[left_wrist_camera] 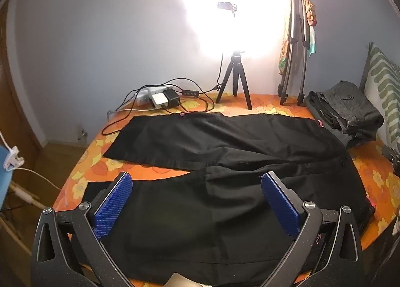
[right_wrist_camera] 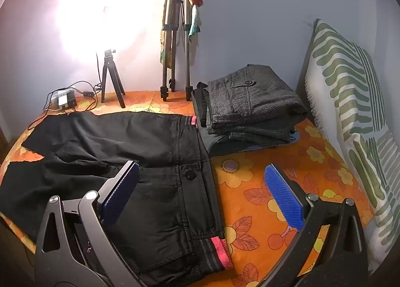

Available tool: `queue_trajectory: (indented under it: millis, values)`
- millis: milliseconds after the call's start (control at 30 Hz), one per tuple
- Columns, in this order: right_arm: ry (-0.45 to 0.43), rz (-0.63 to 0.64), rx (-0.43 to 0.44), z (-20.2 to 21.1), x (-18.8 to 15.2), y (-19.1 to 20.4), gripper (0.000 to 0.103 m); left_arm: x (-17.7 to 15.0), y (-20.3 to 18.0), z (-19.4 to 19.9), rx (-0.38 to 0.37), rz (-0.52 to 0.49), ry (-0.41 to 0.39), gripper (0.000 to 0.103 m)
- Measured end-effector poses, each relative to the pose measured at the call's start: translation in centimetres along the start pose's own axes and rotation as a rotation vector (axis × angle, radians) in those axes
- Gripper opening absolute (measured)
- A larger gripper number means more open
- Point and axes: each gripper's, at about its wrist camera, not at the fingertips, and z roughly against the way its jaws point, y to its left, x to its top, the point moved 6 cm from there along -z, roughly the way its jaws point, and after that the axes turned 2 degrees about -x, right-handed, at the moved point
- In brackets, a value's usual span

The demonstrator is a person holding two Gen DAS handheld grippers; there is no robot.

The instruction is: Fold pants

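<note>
Both grippers hang released over the bed: our left gripper above the near leg of the black pants, our right gripper straddling the waistband edge, one finger over cloth, the other over bare orange bedspread. Nothing is held. Pants lie flat and unfolded, long axis running across us, waistband at our right, both leg hems off to our left, legs splayed with a wedge of bedspread between them. We judge the right gripper nearer the waist, the left nearer the legs. A folded grey stack sits just beyond the waistband, touching or nearly so. Lamp tripod, chargers and cables lie close beyond the far leg and could snag.
</note>
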Motion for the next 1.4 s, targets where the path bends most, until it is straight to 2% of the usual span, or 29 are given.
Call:
queue_trajectory:
  millis: [300, 467, 833, 1400]
  values:
    - [-0.021, 0.001, -0.004, 0.1, 0.0, 0.4, 0.102, -0.2, -0.2, 0.7, 0.026, -0.028, -0.014, 0.103]
    - [-0.015, 0.003, 0.028, 0.5, -0.4, 1.0, 0.102, -0.7, 0.6, 1.3, 0.033, -0.014, -0.008, 0.103]
    - [-0.044, 0.042, 0.038, 3.1, -0.8, 1.8, 0.102, -2.6, 3.1, 4.5, 0.08, 0.033, -0.011, 0.103]
    - [-0.078, 0.076, 0.075, 5.9, -2.2, 3.2, 0.102, -4.1, 1.9, 7.3, 0.059, -0.009, -0.044, 0.103]
